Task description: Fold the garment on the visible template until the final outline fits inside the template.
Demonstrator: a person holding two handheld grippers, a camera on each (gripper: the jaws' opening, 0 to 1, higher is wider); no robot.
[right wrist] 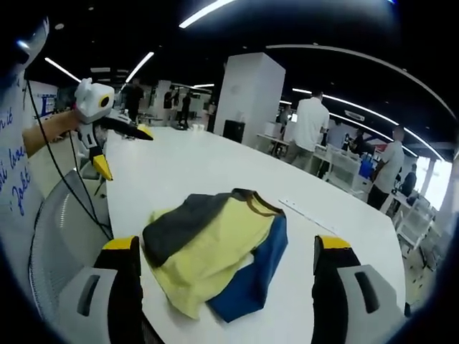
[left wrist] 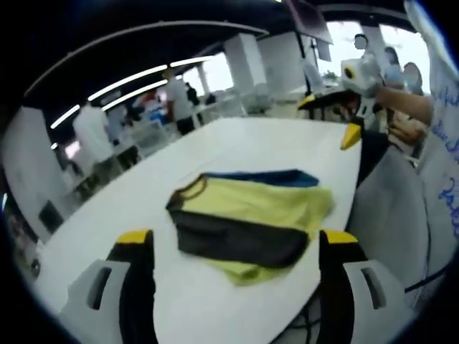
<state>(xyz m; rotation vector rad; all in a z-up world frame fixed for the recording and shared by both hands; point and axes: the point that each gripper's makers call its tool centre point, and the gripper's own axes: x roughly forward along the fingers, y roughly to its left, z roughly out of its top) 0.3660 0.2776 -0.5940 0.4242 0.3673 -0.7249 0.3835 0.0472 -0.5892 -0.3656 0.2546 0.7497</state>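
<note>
Garment (left wrist: 251,218) lies crumpled and partly folded on the white table (left wrist: 237,147), close to the table edge nearest the person; it is yellow with a dark grey panel across its near side and a blue panel along its far side, and a brown-trimmed neck opening shows at one end. In the left gripper view the left gripper (left wrist: 240,247) hangs above the table with its yellow-tipped jaws spread wide, one to each side of the garment and touching nothing. The right gripper (left wrist: 337,118) comes into that view from the upper right, held in a hand (left wrist: 401,129) above the far table edge, well apart from the cloth, its jaws parted. In the right gripper view the right gripper (right wrist: 226,251) also stands wide and holds nothing, the garment (right wrist: 215,251) lying between its jaws' lines of sight, and the left gripper (right wrist: 118,147) shows at upper left with jaws apart. People (right wrist: 308,132) stand among desks in the background, under long ceiling lights (right wrist: 208,11)
</note>
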